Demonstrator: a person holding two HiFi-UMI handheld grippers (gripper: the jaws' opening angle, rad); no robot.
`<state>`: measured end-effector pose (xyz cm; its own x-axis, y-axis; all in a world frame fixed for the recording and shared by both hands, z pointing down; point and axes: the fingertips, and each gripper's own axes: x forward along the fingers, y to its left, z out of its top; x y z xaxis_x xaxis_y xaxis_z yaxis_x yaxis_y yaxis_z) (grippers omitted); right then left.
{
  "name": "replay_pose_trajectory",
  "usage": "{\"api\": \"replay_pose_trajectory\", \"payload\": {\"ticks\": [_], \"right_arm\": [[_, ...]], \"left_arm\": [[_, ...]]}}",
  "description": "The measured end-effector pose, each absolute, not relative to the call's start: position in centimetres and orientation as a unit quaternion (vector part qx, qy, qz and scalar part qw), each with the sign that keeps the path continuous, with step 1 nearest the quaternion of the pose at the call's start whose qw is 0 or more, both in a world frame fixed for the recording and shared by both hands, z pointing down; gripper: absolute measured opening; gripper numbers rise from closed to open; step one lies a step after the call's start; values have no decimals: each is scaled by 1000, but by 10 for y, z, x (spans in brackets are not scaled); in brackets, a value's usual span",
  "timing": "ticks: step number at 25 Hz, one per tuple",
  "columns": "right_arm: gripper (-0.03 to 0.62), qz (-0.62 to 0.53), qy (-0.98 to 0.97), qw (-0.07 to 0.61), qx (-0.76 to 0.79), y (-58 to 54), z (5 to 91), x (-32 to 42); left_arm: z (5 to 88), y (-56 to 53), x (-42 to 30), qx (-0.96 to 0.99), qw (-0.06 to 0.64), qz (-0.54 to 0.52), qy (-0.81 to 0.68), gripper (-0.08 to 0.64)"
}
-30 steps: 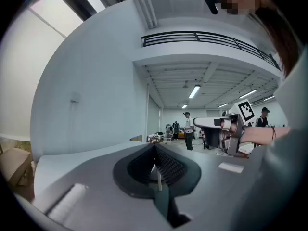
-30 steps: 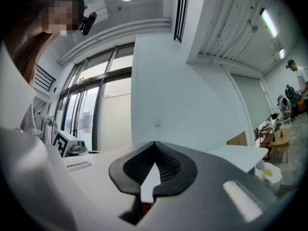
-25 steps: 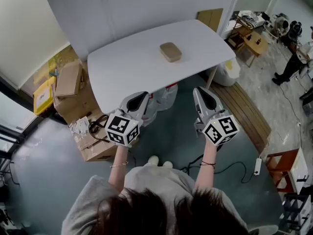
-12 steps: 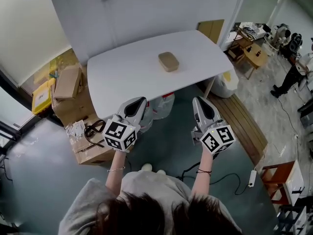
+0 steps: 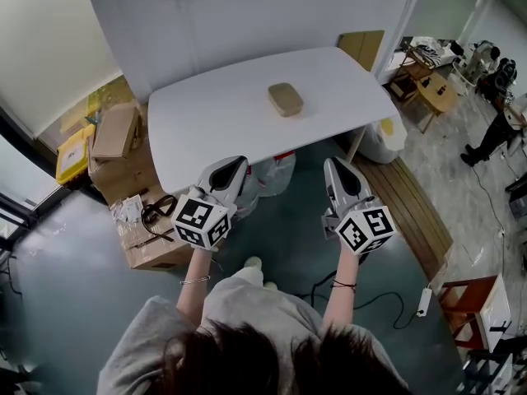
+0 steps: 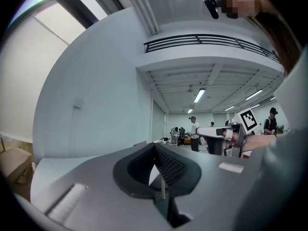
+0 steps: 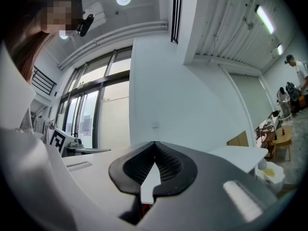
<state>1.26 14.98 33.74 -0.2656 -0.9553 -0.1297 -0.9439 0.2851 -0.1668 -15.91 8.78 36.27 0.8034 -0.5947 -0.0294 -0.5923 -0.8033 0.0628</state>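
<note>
Bright, even ceiling light; sharp focus; fisheye edges dark, warped.

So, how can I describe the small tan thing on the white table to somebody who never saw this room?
Start at the big white table in the head view. A little right of its middle lies a flat tan block with rounded corners. It is the only thing on the tabletop; the cardboard boxes of similar colour stand on the floor to the left.
</note>
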Motion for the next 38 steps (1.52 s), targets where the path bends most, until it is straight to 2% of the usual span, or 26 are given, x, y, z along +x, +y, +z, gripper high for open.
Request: {"api": "replay_pose_trajectory", "payload": {"ticks": [25,38], "right_arm": [[14,-29,790,87,-606,-7,350,66],[14,-42,784,85,-613,-41,366,75]], "left_arm": [[377,-66,-93,956,34,-29,-289,-11],[391,-101,-76,962,43,-28,-269,-11]]}}
